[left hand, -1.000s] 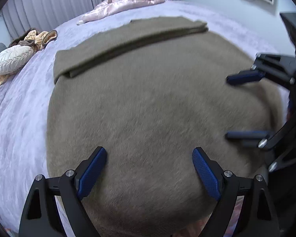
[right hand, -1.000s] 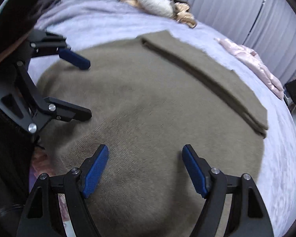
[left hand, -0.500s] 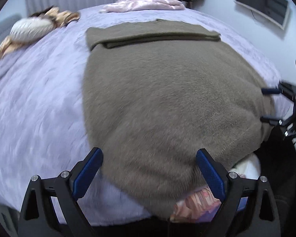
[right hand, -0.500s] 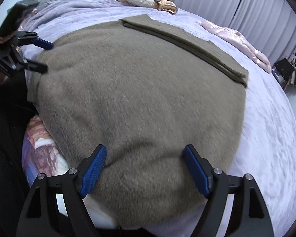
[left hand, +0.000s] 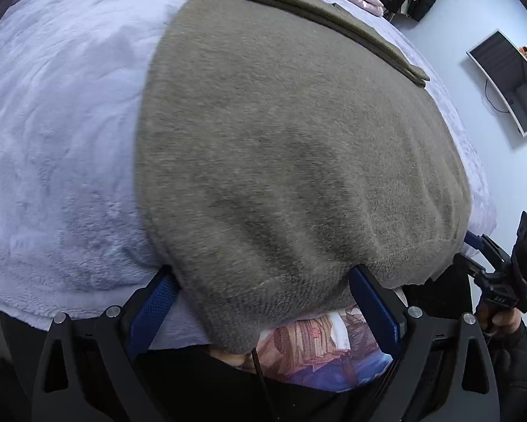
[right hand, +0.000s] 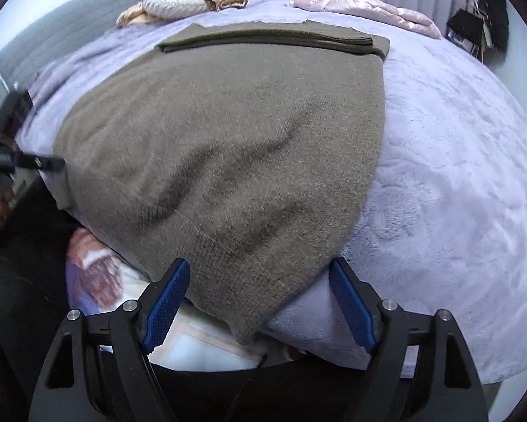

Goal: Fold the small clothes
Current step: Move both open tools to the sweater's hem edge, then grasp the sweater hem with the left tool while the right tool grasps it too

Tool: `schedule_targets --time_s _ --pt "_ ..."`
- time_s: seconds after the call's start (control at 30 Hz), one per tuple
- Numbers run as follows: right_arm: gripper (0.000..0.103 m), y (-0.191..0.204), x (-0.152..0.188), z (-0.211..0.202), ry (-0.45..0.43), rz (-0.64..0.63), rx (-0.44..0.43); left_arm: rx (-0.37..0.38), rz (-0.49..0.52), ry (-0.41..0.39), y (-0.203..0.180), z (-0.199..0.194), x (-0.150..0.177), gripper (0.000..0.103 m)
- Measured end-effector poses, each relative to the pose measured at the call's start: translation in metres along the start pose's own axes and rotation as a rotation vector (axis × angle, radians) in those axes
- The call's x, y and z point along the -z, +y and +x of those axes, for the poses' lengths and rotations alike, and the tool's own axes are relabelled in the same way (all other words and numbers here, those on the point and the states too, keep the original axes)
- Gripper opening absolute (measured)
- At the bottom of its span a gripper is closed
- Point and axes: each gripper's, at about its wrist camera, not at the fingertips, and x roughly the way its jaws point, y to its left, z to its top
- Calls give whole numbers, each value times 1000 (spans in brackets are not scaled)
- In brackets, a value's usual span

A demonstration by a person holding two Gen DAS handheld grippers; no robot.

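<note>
Olive-brown fuzzy sweater (left hand: 298, 147) lies flat on the lavender bedspread (left hand: 52, 140), far part already folded over, near hem draping off the bed edge. Left gripper (left hand: 263, 302) and right gripper (right hand: 259, 295) both spread wide at the near corners, holding nothing. Risk: fingers pinch bedspread with the hem, or one layer slips; open room left and right.

I see an olive-brown sweater (left hand: 298, 147) on a pale lilac blanket (left hand: 59, 133), blue finger pads (right hand: 166, 302), and a pink jacket (right hand: 365, 8).
</note>
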Motion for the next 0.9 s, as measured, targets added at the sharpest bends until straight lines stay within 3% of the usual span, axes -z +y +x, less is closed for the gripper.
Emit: schedule_targets --time_s 0.07,0.2,0.33,0.4,0.6,0.67,0.73,0.77,0.8,0.83,0.87,0.9 --pt "84 -6 3 1 -20 46 -63 -5 3 -16 -5 2 -1 96" --pt "80 -10 7 2 -40 94 -106 7 -3 -34 -5 0 0 94" --pt "54 -16 9 1 -37 147 -149 31 -45 -45 9 -7 2 86" --pt "46 -14 9 2 -28 160 -161 43 -55 -46 13 -10 5 86" --pt "46 -13 7 16 -9 191 -189 33 -82 -28 19 -7 2 86" --pt "46 -13 6 16 -11 199 -192 3 -68 -35 17 -9 3 78" --pt "46 -9 7 16 -10 192 -180 -13 -58 -22 15 -9 4 53" --pt "46 -7 7 16 -8 182 -172 -6 -60 -17 13 -9 4 45" --pt "46 -5 6 15 -6 172 -169 11 -61 -10 13 -9 4 26" --pt "40 -3 5 15 -8 164 -167 27 -65 -1 13 -10 5 17" --pt "22 -2 4 14 -9 161 -169 24 -65 -2 13 -12 7 17" --pt "16 -3 4 15 -4 165 -178 9 -52 -6 10 -13 7 17"
